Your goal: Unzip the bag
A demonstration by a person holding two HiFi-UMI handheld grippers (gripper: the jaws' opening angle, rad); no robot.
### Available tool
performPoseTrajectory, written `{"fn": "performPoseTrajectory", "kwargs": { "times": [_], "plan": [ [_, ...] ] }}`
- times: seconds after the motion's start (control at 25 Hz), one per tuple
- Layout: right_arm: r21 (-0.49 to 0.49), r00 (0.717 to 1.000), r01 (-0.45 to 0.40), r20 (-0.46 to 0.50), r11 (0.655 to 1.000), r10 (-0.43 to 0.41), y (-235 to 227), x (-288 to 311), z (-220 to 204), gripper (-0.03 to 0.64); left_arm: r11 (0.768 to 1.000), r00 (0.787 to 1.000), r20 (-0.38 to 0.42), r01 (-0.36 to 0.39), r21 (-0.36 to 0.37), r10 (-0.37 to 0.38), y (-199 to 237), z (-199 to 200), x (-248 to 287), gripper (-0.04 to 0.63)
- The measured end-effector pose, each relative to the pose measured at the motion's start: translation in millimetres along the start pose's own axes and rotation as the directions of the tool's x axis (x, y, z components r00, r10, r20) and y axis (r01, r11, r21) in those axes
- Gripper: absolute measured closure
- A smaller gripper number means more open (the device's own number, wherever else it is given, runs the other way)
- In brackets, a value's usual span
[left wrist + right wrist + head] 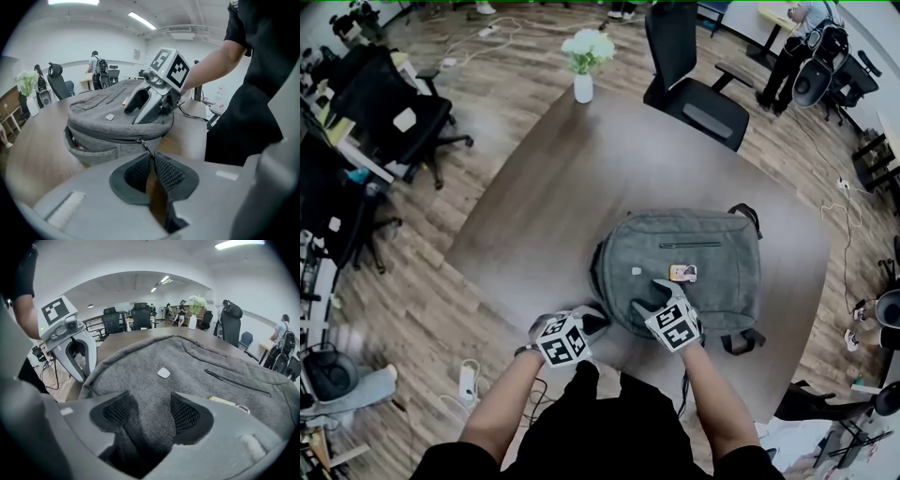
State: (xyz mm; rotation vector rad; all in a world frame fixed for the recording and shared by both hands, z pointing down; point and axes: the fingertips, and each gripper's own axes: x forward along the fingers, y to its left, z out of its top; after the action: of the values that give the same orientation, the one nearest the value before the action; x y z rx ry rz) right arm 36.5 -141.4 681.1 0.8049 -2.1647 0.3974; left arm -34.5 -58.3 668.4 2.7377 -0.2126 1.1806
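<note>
left hand-held gripper (152,163) pinches the zipper pull (144,146), right hand-held gripper (147,412) presses open-jawed on the grey bag (192,363).

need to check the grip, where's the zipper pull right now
In the left gripper view, the zipper pull sits at the near edge of the grey bag, pinched in the left hand-held gripper.

The zipper pull (144,146) runs in between the jaws of your left claw (151,161), so its tab end is hidden. The body of your right claw (147,416) covers the bag (197,366) beneath it, and the bag's side right of that claw is cut off. The label (224,401) just ahead is too small to read.
</note>
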Motion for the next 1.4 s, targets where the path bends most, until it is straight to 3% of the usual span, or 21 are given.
{"fn": "performPoseTrajectory", "kwargs": {
  "times": [0.64,1.0,1.4],
  "plan": [
    [0.128,0.993,0.112,0.019,0.985,-0.116,-19.7,19.4,27.4,0.341,1.0,1.0,0.013,0.009,-0.025,-0.008,-5.5,1.8,7.9,0.549],
    [0.207,0.986,0.161,-0.001,0.965,-0.165,-32.6,27.5,37.2,0.354,0.999,0.999,-0.011,0.048,0.016,-0.048,-21.1,8.8,23.2,0.548],
    [0.235,0.983,0.171,0.021,0.957,-0.181,-42.3,38.8,54.6,0.354,0.998,0.998,0.007,0.059,-0.003,-0.059,-19.4,18.6,36.8,0.543]
  ]
}}
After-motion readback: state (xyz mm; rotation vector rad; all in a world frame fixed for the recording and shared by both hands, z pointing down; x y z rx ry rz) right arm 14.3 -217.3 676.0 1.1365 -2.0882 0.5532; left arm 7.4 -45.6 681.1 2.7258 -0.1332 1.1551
